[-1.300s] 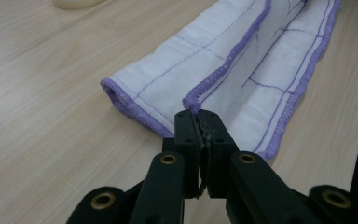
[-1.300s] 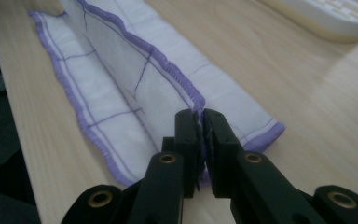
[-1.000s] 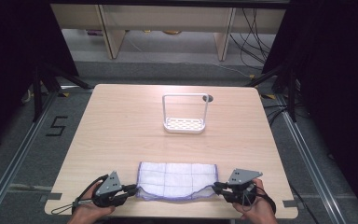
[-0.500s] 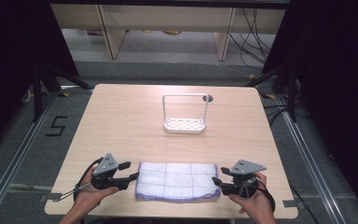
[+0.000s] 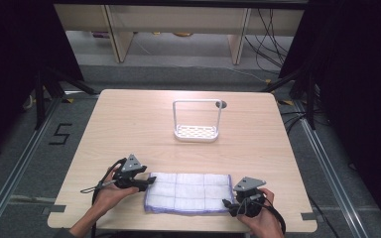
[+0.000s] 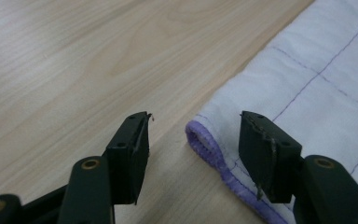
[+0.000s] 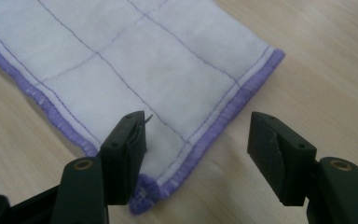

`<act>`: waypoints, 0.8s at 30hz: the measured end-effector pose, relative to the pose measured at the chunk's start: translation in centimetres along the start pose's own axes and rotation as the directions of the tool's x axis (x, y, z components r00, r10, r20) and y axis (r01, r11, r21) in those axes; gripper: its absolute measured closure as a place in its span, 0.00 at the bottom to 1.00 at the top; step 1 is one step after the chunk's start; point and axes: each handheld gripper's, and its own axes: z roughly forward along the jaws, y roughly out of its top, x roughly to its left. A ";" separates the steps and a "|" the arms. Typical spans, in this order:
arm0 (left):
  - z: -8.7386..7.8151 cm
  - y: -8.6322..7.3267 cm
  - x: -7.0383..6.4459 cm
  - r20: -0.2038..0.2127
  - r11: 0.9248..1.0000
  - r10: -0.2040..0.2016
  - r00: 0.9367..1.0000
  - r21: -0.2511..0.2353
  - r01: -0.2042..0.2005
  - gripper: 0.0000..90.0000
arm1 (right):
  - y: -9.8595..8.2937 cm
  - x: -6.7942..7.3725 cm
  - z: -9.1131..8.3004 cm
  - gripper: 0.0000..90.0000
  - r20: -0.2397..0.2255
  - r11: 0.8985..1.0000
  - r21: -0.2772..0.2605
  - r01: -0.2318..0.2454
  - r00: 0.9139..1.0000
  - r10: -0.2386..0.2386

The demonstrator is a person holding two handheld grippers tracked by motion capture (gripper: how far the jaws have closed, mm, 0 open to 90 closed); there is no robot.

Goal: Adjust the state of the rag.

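The folded white cloth with purple-stitched hem (image 5: 187, 192) lay flat on the bench (image 5: 129, 129), its near corner partly hidden behind the right tool (image 7: 196, 140); both the right and the left tool (image 6: 193, 140) stood apart, empty.

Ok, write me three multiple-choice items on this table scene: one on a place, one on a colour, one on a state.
1. Where does the white rack stand relative to the cloth?
A. On top of the cloth
B. Farther up the table, apart from the cloth
C. Between the person's hands

2. What colour is the cloth's edging?
A. Purple
B. Green
C. Red

3. How do the left tool and the right tool stand?
A. Both shut on the cloth
B. Left shut, right open
C. Both open, holding nothing

Answers:
1. B: in the high view, bare table lies between the rack and the cloth near the front edge.
2. A: both gripper views show a purple hem around the white cloth.
3. C: each gripper view shows the jaws spread wide at a cloth corner, which lies flat.
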 end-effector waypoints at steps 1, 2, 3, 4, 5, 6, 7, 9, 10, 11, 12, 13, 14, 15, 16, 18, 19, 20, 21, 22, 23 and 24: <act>0.0 0.0 0.1 -0.001 0.999 0.035 0.999 0.031 -0.035 0.47 | -0.1 0.0 0.0 0.42 0.003 1.000 0.011 -0.003 1.000 0.003; 0.1 -0.1 0.0 -0.002 0.999 0.036 0.999 0.027 -0.036 0.47 | -0.2 0.0 0.1 0.42 -0.002 1.000 0.022 -0.006 1.000 0.006; 0.3 -0.2 -0.1 0.001 0.999 0.024 1.000 0.025 -0.024 0.47 | -0.3 0.0 0.2 0.42 0.001 1.000 0.018 -0.007 1.000 0.007; 0.3 -0.2 -0.1 0.002 0.999 0.025 1.000 0.025 -0.025 0.47 | -0.3 0.4 0.3 0.42 -0.011 0.998 0.038 -0.050 0.999 0.050; 0.3 -0.2 0.0 0.001 0.999 0.033 0.999 0.027 -0.033 0.47 | -0.4 0.4 0.4 0.42 -0.002 0.999 0.026 -0.033 0.999 0.033; 0.3 -0.2 0.1 0.011 0.999 0.039 0.999 0.030 -0.040 0.48 | -0.3 0.4 0.4 0.43 -0.004 0.999 0.038 -0.028 1.000 0.028; 0.3 -0.2 0.1 0.014 0.998 0.047 0.999 0.031 -0.048 0.49 | -0.3 0.3 0.4 0.43 -0.004 0.999 0.040 -0.023 1.000 0.023; 0.2 -0.1 0.1 0.017 0.998 0.054 0.998 0.033 -0.054 0.49 | -0.3 0.3 0.4 0.43 -0.009 0.999 0.042 -0.035 0.999 0.035; 0.3 -0.1 0.0 0.017 0.999 0.042 0.999 0.022 -0.042 0.49 | -0.3 0.3 0.4 0.43 -0.009 0.998 0.043 -0.042 0.999 0.043; 0.2 0.1 0.0 0.022 1.000 0.030 0.999 0.005 -0.030 0.49 | -0.3 0.4 0.4 0.43 -0.009 0.998 0.044 -0.045 0.999 0.046; 0.0 0.2 0.0 0.028 1.000 0.028 0.999 0.010 -0.028 0.47 | -0.3 0.5 0.2 0.44 -0.004 0.998 0.032 -0.056 0.998 0.056; 0.0 0.2 0.0 0.026 1.000 0.026 0.999 0.008 -0.026 0.47 | -0.2 0.4 0.0 0.44 -0.003 0.999 0.039 -0.035 0.999 0.035; 0.0 0.3 0.0 0.028 0.999 0.032 0.999 0.008 -0.032 0.47 | -0.1 0.3 -0.1 0.44 -0.001 1.000 0.021 -0.021 1.000 0.021; 0.1 0.4 -0.1 0.023 0.999 0.033 0.999 0.013 -0.034 0.47 | 0.0 0.4 -0.2 0.43 -0.004 0.999 0.014 -0.029 1.000 0.030; 0.2 0.4 0.0 0.031 0.999 0.037 0.999 0.014 -0.037 0.48 | -0.1 0.5 -0.1 0.43 0.002 0.999 -0.021 -0.040 0.999 0.040; 0.6 0.6 -0.1 0.040 0.999 0.047 0.998 0.023 -0.048 0.49 | -0.1 0.9 -0.5 0.43 -0.018 0.999 0.016 -0.052 0.998 0.052; 0.8 0.7 -0.1 0.036 0.999 0.045 0.998 0.024 -0.046 0.49 | -0.2 1.1 -0.4 0.43 -0.018 0.998 0.025 -0.059 0.998 0.059; 1.0 0.8 -0.1 0.046 0.998 0.052 0.998 0.033 -0.054 0.50 | -0.3 1.2 -0.3 0.43 -0.017 0.997 0.021 -0.070 0.997 0.070; 1.1 0.8 -0.1 0.049 0.998 0.053 0.997 0.037 -0.054 0.51 | -0.4 1.2 -0.3 0.43 -0.013 0.998 0.040 -0.058 0.998 0.059; 1.2 0.9 -0.1 0.060 0.997 0.064 0.996 0.041 -0.066 0.53 | -0.4 1.0 -0.3 0.44 -0.005 0.998 0.040 -0.039 0.999 0.039; 1.2 0.9 -0.2 0.069 0.998 0.057 0.996 0.035 -0.059 0.55 | -0.5 1.4 -0.2 0.45 -0.011 0.996 0.035 -0.084 0.996 0.084; 1.2 0.9 -0.2 0.077 0.997 0.063 0.995 0.038 -0.066 0.59 | -0.6 1.3 -0.3 0.47 -0.013 0.996 0.054 -0.071 0.997 0.071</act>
